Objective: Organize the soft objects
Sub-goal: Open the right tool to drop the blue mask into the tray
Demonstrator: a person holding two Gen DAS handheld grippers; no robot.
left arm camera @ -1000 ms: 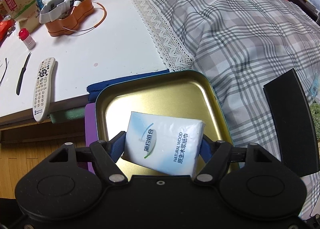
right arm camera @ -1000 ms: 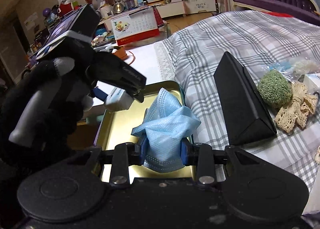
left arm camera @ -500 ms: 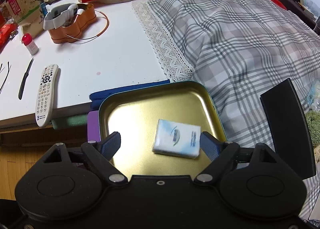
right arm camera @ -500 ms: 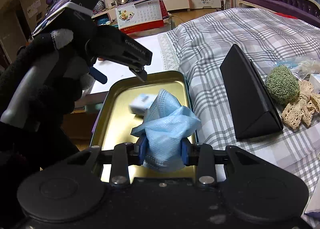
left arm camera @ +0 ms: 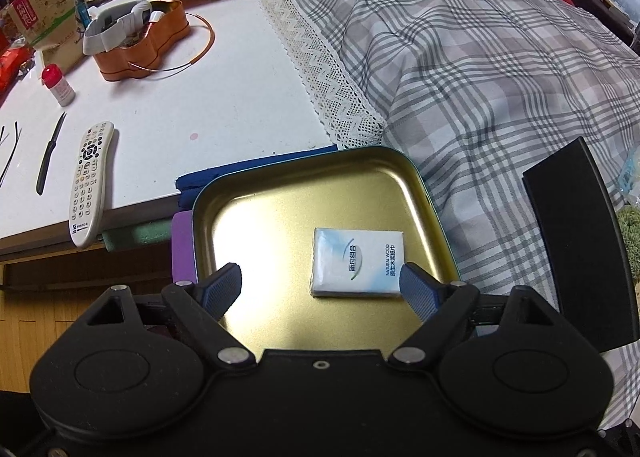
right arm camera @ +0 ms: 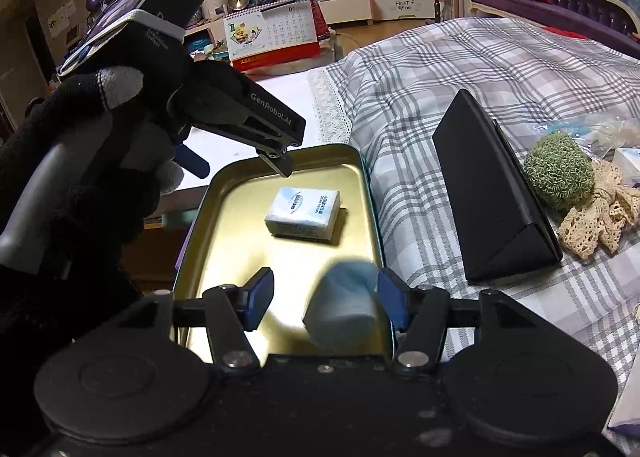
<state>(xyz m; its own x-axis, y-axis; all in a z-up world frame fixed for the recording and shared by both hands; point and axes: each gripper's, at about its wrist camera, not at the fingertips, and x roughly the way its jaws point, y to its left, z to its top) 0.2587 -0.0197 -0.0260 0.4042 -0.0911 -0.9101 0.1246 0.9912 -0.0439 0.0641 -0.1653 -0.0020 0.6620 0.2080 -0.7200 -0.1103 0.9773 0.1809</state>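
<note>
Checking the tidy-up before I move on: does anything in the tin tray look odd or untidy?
Tissue pack lies flat in the tin tray. The face mask is a blurred, crumpled wad by its near edge.

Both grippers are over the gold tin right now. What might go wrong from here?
1. The blue face mask, blurred between the right gripper's jaws, which have just been opening, sits by the gold tin's right rim; it may land on the rim or spill onto the plaid cloth.
2. The left gripper hangs open just above the tissue pack; dipping could nudge it.
</note>
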